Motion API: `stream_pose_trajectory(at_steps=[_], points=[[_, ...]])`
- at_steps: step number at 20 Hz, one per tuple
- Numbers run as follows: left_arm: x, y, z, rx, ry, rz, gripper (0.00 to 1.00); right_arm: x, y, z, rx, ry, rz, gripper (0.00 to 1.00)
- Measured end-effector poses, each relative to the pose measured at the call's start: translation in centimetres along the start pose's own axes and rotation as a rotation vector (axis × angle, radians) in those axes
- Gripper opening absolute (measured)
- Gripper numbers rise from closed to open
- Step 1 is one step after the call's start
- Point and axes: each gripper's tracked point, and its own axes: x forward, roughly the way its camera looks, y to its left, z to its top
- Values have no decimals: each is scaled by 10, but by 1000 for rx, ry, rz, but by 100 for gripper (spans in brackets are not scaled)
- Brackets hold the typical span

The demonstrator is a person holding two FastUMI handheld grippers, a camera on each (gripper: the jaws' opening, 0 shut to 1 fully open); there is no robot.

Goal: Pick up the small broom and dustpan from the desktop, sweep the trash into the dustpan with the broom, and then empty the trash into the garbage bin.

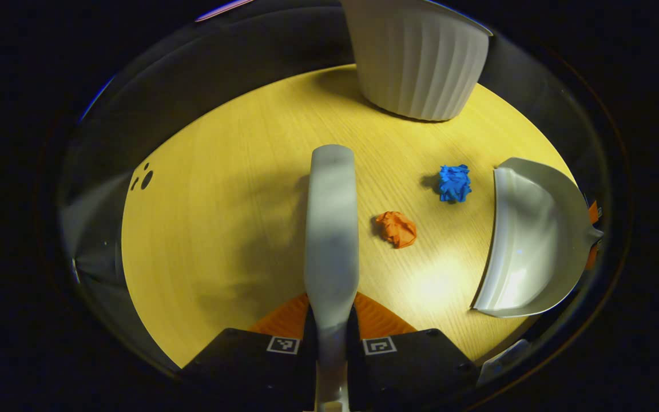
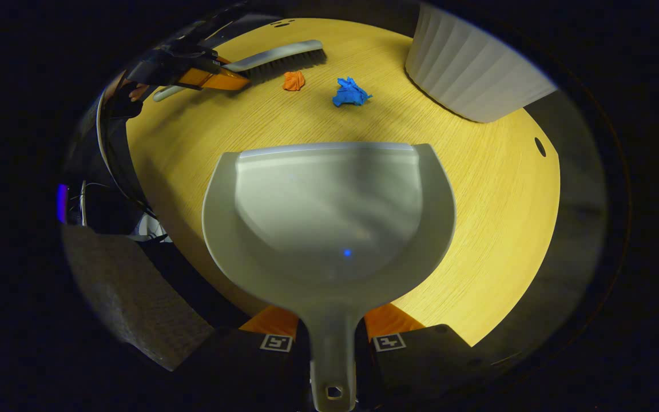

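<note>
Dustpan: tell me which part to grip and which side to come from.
Grip the dustpan by its narrow flat handle, coming from the rear, opposite the open straight lip. The handle is the only slim part two fingers can close on; the bowl is wide and curved. The right gripper is shut on that handle, lip facing the blue paper ball and orange paper ball.

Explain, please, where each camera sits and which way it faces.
Left gripper view: rides on the left gripper, looking along the broom over the desktop toward the garbage bin.
Right gripper view: rides on the right gripper, looking over the dustpan; farther off, the left gripper and a hand.
Shared: orange paper ball, blue paper ball, bin, broom, dustpan.
</note>
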Motion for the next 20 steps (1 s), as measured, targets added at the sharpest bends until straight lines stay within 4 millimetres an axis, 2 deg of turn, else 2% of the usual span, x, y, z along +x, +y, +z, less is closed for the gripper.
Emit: stream_pose_trajectory(at_steps=[1, 2, 4, 5, 6, 7, 8, 9, 11, 12, 14, 15, 16, 18, 19, 20], points=[[1, -8, 4, 18, -3, -24, 25, 1, -1, 3, -6, -3, 2, 31], [2, -18, 8, 39, -7, -53, 25, 0, -2, 4, -9, -7, 3, 36], [5, -36, 15, 77, -14, -107, 24, -2, -3, 7, -18, -16, 0, 36], [6, -46, 19, 91, -18, -137, 26, -2, -3, 6, -25, -14, -2, 31], [5, -55, 23, 99, -19, -172, 26, -1, -5, 5, -36, -14, -4, 40], [2, -65, 26, 105, -18, -208, 26, 0, -6, 6, -42, -19, -4, 36], [0, -76, 27, 112, -16, -242, 26, 0, -7, 7, -47, -23, -4, 41], [-1, -85, 28, 125, -14, -273, 26, 1, -8, 7, -51, -24, -3, 36], [0, -98, 27, 166, -4, -330, 25, 3, -9, 8, -55, -35, -5, 40], [-2, -105, 25, 185, 0, -358, 26, 3, -8, 8, -54, -40, -6, 36], [-6, -114, 22, 195, 11, -411, 24, 6, -8, 8, -47, -56, -7, 36], [-11, -120, 21, 188, 17, -444, 25, 8, -8, 9, -43, -69, -7, 40], [-14, -129, 19, 180, 25, -469, 25, 10, -7, 9, -38, -81, -8, 32], [-21, -139, 14, 152, 36, -501, 26, 15, -5, 13, -23, -116, -8, 32], [-26, -144, 14, 129, 32, -519, 25, 18, -3, 15, -18, -133, -11, 40], [-32, -147, 14, 112, 19, -530, 25, 21, -3, 16, -12, -149, -17, 36]])
